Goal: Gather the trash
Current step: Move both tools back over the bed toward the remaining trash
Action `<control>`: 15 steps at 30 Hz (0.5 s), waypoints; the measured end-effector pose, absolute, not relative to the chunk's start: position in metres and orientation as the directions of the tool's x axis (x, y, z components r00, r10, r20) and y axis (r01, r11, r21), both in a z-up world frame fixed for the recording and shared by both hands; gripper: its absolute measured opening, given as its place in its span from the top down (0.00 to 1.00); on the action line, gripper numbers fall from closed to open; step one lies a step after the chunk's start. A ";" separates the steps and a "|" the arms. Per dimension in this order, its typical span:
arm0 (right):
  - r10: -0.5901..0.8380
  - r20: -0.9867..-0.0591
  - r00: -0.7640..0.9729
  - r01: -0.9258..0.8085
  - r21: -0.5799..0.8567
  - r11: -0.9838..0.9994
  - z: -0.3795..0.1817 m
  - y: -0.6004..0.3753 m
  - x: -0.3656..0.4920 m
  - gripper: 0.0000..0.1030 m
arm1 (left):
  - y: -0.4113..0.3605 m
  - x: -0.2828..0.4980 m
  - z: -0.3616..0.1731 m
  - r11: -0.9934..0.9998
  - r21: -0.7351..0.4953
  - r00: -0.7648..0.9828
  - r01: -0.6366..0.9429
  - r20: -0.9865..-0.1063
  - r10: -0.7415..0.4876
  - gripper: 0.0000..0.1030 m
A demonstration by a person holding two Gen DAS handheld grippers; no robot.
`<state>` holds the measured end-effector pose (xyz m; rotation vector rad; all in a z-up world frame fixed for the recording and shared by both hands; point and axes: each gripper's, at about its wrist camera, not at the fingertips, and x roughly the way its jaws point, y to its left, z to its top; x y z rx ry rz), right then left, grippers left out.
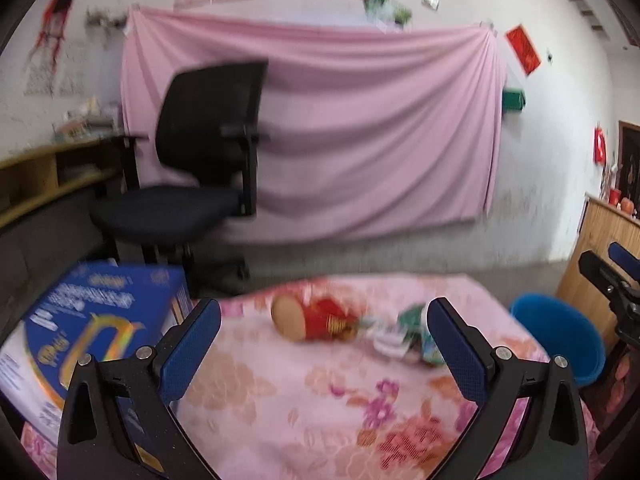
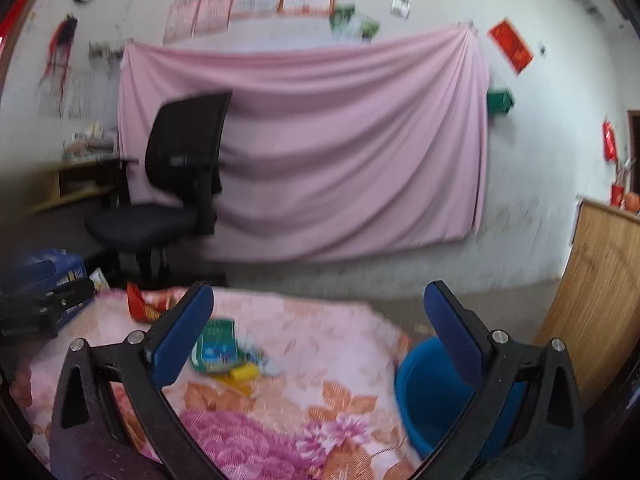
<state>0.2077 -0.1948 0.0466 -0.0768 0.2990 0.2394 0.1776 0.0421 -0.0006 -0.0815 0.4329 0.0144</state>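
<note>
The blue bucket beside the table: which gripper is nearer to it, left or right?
Right. The right gripper hangs almost over the blue bucket; the left gripper is further off, over the table, bucket on its right.

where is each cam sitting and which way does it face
Left wrist: rides the open left gripper, facing over the floral table toward the red can; the right gripper shows at the right edge.
Right wrist: rides the open right gripper, facing the green packet and blue bin.
Shared: black chair, pink sheet, table, bin.
</note>
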 end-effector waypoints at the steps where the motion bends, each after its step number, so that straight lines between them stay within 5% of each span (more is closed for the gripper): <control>1: 0.226 -0.323 0.919 -0.251 -0.035 0.967 0.043 -0.195 0.212 0.00 | 0.043 0.184 -0.005 0.996 -0.087 0.890 -0.030 -0.455 -0.013 0.02; 9: 0.268 -0.538 0.799 -0.327 -0.014 0.945 0.011 -0.179 0.245 0.01 | 0.049 0.214 -0.033 0.987 -0.160 0.780 -0.025 -0.620 -0.081 0.03; 15: 0.301 -0.647 0.701 -0.377 0.023 0.926 -0.004 -0.166 0.264 0.14 | 0.053 0.225 -0.045 0.981 -0.189 0.741 -0.040 -0.664 -0.097 0.06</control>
